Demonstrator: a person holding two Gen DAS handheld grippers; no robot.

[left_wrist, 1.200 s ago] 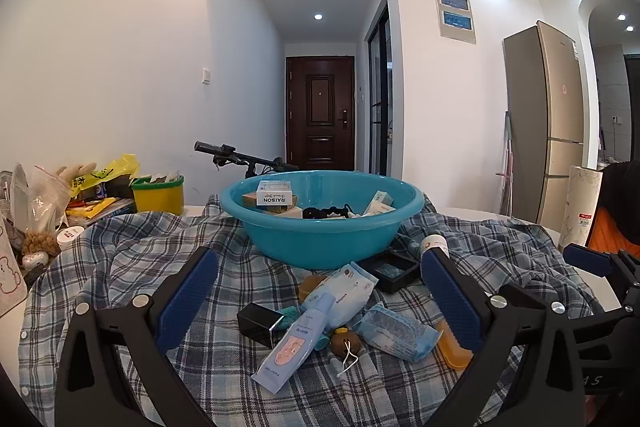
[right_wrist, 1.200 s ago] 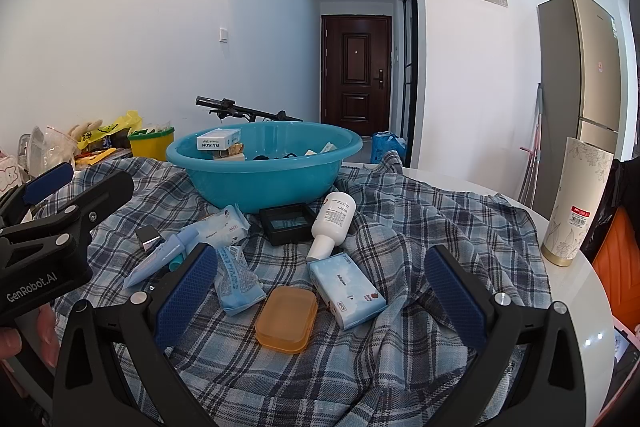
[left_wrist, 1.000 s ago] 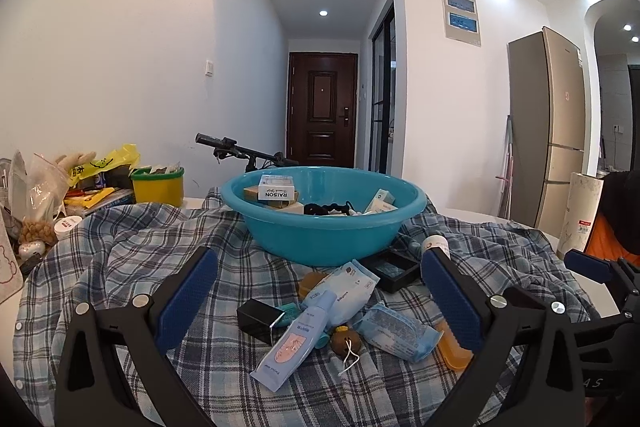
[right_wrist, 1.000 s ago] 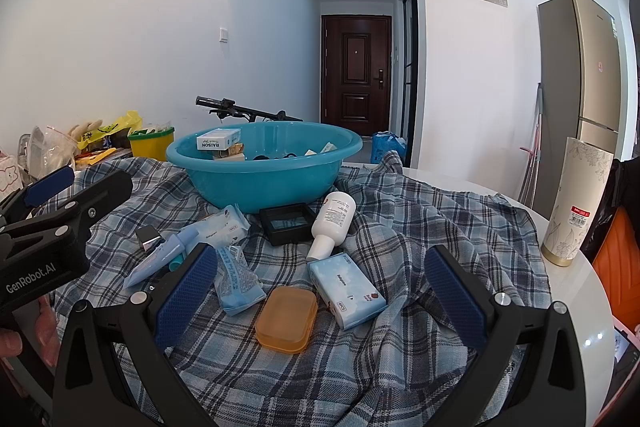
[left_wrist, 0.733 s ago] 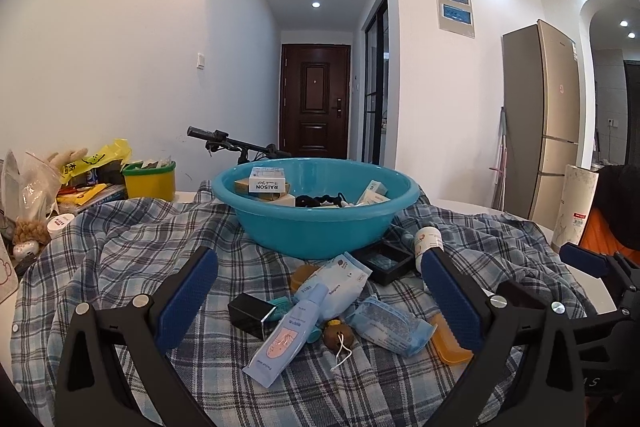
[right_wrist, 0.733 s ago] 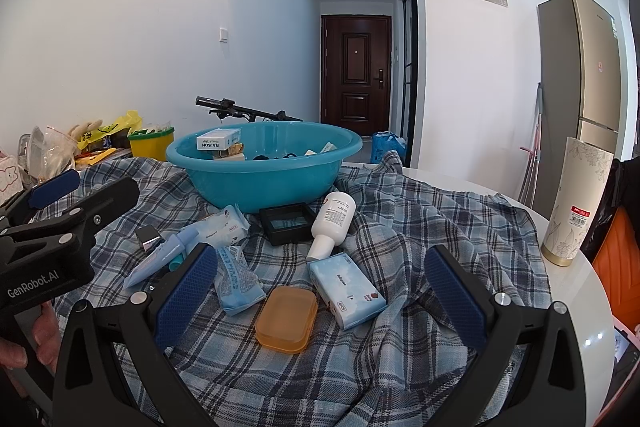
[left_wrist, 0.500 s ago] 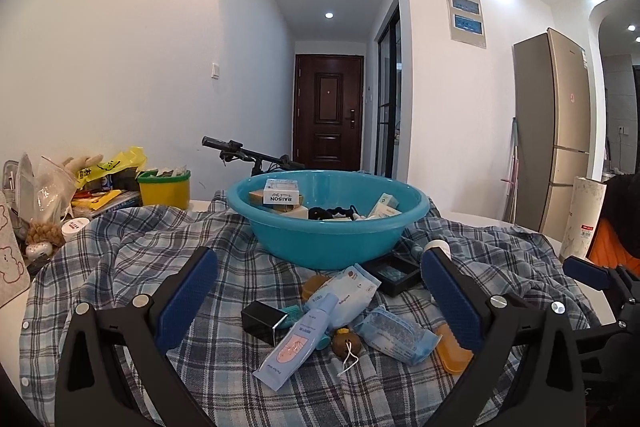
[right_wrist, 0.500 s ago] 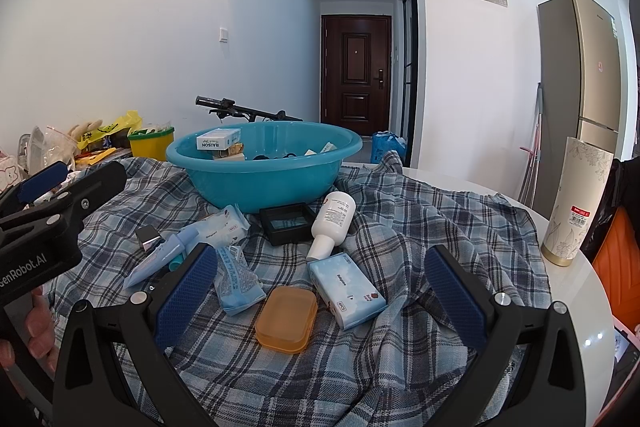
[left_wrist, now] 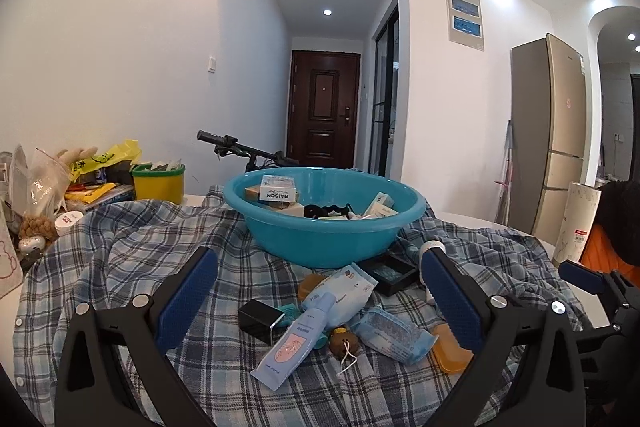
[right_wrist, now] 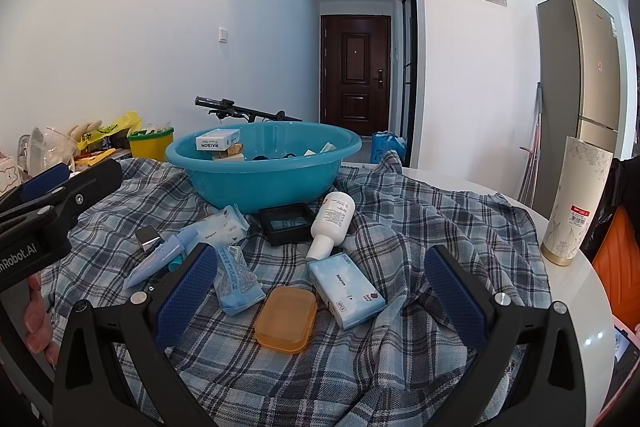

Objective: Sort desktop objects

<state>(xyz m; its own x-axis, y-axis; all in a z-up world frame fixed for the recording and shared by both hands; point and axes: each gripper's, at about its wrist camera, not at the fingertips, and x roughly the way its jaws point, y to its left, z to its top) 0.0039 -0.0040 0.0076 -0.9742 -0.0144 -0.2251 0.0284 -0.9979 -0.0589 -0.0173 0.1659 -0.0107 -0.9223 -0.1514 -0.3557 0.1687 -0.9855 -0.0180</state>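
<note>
My left gripper (left_wrist: 318,301) has black arms with blue pads; my right gripper (right_wrist: 320,293) is the same. At frame centre sits a teal basin (left_wrist: 324,231) on a cloth (left_wrist: 120,259) checked in blue, grey and white. In front of the basin, in the right wrist view: a translucent orange case (right_wrist: 286,319), a pale blue tissue pack (right_wrist: 346,291), a white bottle (right_wrist: 332,223), a black tray (right_wrist: 286,223). In the left wrist view, lower centre, lies a light blue tube (left_wrist: 294,341) with a pink patch, beside a black box (left_wrist: 260,319). At left stands a yellow tub (left_wrist: 158,189) with a green rim. The door (left_wrist: 324,115) at centre is dark brown; at right, a cream cylinder (right_wrist: 574,203) shows a faint floral print.
</note>
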